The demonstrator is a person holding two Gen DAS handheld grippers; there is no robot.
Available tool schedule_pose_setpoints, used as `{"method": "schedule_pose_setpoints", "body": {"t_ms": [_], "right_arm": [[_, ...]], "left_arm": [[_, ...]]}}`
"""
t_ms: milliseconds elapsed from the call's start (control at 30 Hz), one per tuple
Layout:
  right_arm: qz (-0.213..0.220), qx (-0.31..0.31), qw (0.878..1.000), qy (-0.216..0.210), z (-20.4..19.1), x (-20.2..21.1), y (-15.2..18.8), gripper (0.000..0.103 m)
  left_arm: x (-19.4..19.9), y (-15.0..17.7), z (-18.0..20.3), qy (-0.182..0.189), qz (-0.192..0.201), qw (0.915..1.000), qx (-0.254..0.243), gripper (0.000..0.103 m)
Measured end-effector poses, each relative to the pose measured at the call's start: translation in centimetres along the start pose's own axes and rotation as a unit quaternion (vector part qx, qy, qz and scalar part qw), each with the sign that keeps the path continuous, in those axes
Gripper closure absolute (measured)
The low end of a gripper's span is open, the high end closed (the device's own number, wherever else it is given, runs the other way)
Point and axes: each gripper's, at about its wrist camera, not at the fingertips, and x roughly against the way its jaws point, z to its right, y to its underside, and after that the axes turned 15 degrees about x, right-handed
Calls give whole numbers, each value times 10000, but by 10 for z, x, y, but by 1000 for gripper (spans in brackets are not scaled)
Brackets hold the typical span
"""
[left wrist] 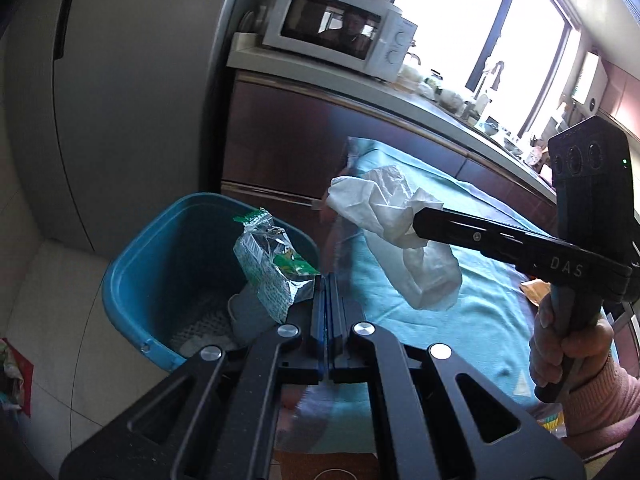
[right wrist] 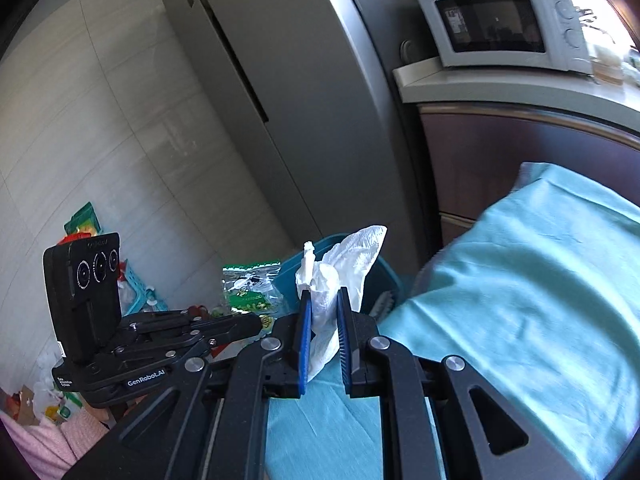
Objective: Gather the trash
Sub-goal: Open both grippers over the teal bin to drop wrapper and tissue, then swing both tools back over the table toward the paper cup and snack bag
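My left gripper (left wrist: 329, 280) is shut on a silver and green snack wrapper (left wrist: 272, 268) and holds it over the blue trash bin (left wrist: 132, 280). My right gripper (right wrist: 323, 300) is shut on a crumpled white tissue (right wrist: 340, 272). In the left wrist view the right gripper (left wrist: 418, 222) holds the tissue (left wrist: 384, 204) above the teal cloth, to the right of the bin. In the right wrist view the wrapper (right wrist: 250, 292) hangs in front of the bin (right wrist: 384, 272), with the left gripper (right wrist: 256, 326) below it.
The teal cloth (left wrist: 440, 320) covers a table beside the bin. A dark cabinet (left wrist: 280, 140) with a white microwave (left wrist: 340, 28) stands behind. A grey fridge (right wrist: 280, 100) is on the left. Bags and a basket (right wrist: 136, 292) lie on the floor.
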Motion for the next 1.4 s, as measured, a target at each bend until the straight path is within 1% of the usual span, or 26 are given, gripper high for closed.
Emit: {"method": "schedule_pose_setpoints", "body": {"t_ms": [400,567,800,900,1033,1133,1200,1267,1333,1400], "right_arm": [[-493,88,9986,-140,-11,-54,-7,92],[-679,72,9976,-149,-9,-78,-15,92],[-913,67,9957,-105,-13,-97,-14,88],[-996,57,9950,-86,-15,-101,-13,81],[-962,76,9953,-43,-17,-100,-11,79],[-927,91,9957,-8,-18,-98,-9,77],[-888,144,9959,64,-20,-94,-8,75],[-832,240,9961,165,-26,-86,-6,74],[-744,362,9963,244,-31,-77,-5,68],[-667,511,9959,336,-36,-68,-3,68]], "left_arm": [[-27,-8,-40,-431,-140,9984,336,102],[-40,-11,-55,-590,-205,9969,468,102],[-56,-12,-72,-757,-299,9949,596,102],[-62,-11,-76,-803,-343,9943,607,100],[-69,-12,-79,-834,-383,9934,682,99],[-69,-12,-81,-826,-351,9931,751,90],[-65,-12,-79,-799,-264,9937,740,79],[-59,-11,-77,-790,-164,9942,717,72],[-53,-9,-73,-753,-75,9947,697,67],[-46,-8,-70,-693,-4,9953,682,62]]}}
